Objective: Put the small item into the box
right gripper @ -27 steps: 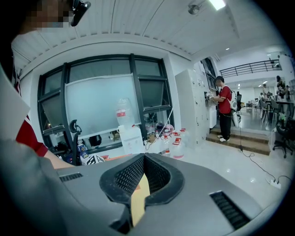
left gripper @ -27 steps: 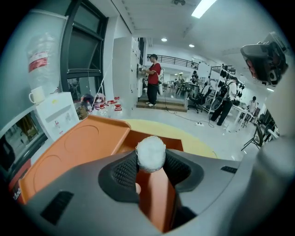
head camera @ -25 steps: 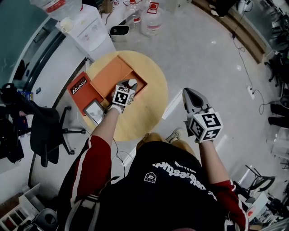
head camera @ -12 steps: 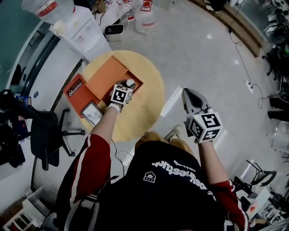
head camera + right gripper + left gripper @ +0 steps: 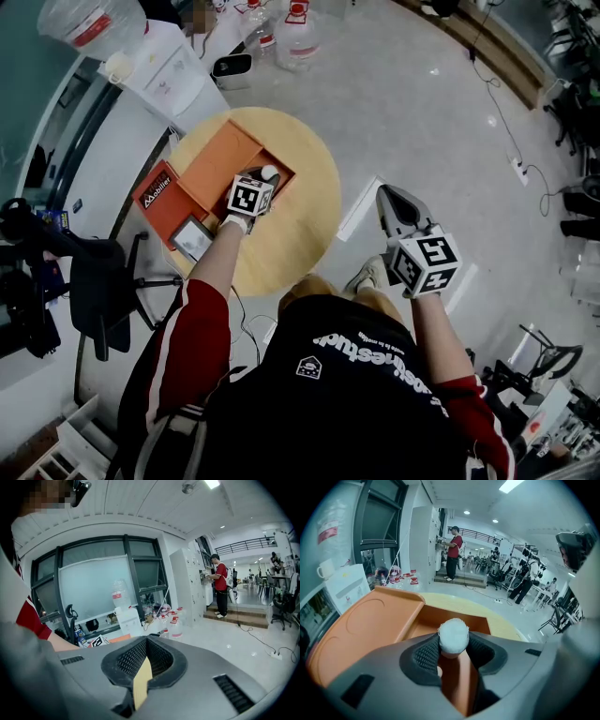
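An orange box (image 5: 214,157) lies open on the round wooden table (image 5: 305,211), its inner tray seen close up in the left gripper view (image 5: 370,620). My left gripper (image 5: 263,178) hangs over the box's near right corner, shut on a small white round item (image 5: 269,172). In the left gripper view the item (image 5: 453,634) is pinched between the black ribbed pads (image 5: 425,654) of this gripper (image 5: 452,649), above the orange compartment. My right gripper (image 5: 392,201) is off the table to the right, over the floor, its jaws (image 5: 146,654) together and holding nothing.
The box's lid (image 5: 159,190) and a small grey device (image 5: 193,238) lie at the table's left edge. A water dispenser (image 5: 173,66) and water bottles (image 5: 298,36) stand beyond the table. An office chair (image 5: 98,281) stands at the left. People stand far off in the hall.
The head view has drifted slightly left. The left gripper still holds the white item over the box, and the right gripper has stayed in place.
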The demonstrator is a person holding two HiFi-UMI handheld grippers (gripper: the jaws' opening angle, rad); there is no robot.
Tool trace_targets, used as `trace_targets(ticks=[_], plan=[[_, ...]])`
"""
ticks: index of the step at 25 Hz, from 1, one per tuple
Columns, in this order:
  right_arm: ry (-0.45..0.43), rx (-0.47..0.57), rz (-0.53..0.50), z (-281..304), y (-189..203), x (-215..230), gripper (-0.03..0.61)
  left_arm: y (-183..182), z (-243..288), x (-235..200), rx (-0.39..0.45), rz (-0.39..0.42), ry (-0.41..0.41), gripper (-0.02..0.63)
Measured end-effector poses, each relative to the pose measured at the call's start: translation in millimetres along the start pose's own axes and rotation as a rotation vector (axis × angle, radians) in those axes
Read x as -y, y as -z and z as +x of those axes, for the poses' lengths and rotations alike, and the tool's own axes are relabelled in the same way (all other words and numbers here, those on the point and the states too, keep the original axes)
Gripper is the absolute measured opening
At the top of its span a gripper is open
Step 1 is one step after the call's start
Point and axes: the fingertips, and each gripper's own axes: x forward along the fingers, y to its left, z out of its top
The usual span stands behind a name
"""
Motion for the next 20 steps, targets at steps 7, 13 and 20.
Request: trace_targets(ticks=[7, 13, 20], plan=[[-0.001, 0.007, -0.001, -3, -1, -2, 0.028, -3, -3, 3, 0.008, -0.012, -0.001, 0.2], [-0.013, 0.008, -0.008, -3, -4, -11, 0.028, -8, -10, 4, 0.019, -0.012, 0.01, 0.215], [-0.018, 0.014, -0.013, -7, -4, -13, 0.028, -12, -19, 9, 0.028, 0.003, 0.017, 0.215]])
